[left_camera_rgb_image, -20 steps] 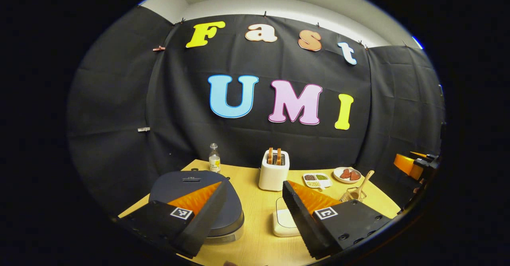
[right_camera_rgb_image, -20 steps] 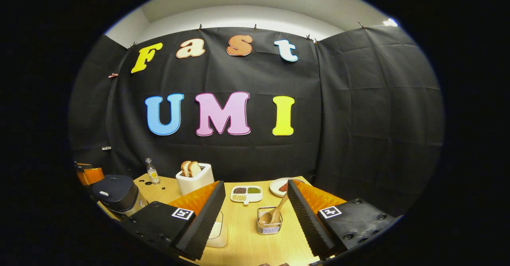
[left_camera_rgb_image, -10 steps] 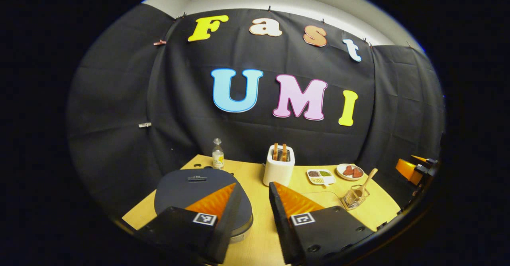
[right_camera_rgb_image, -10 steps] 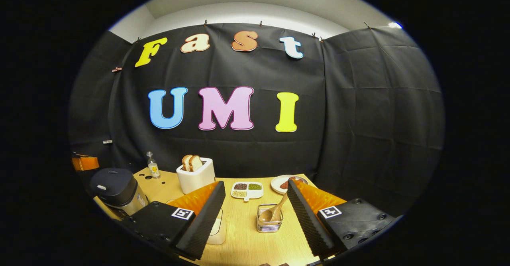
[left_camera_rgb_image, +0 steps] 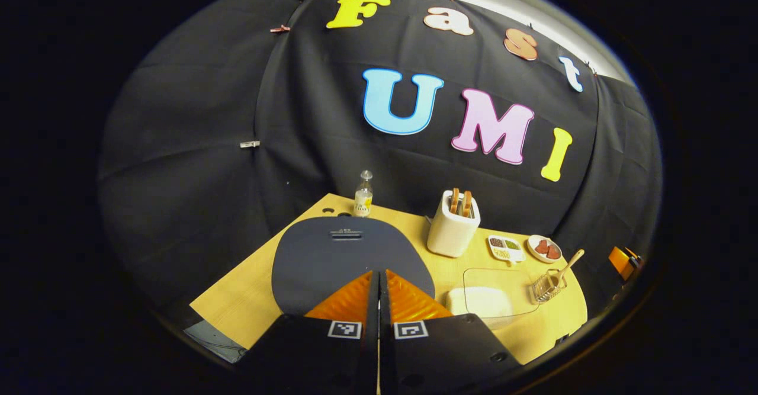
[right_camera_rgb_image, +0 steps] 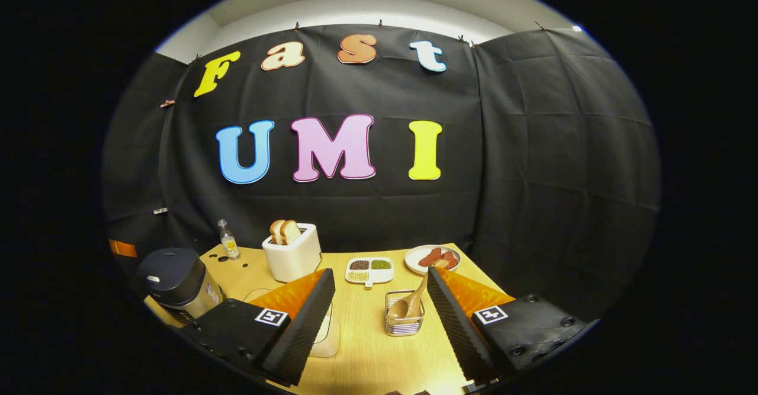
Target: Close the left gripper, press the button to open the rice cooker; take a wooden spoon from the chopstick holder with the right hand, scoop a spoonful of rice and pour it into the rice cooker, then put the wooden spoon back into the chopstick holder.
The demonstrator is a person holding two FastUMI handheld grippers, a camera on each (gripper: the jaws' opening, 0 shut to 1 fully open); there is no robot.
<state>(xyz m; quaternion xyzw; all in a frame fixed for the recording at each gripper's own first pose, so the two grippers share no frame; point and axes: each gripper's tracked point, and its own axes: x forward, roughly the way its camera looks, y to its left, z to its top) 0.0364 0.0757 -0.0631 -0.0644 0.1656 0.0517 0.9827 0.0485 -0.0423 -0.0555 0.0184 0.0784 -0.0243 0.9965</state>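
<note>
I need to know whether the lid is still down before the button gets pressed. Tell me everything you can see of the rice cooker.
The rice cooker stands at the table's left front corner, upright, lid shut. Its lid is dark, matte and rounded, with a small slot-like recess near the back edge; the body below looks like brushed metal and carries a small label. The shut left gripper hangs just over the lid's front edge; contact cannot be told.
</note>
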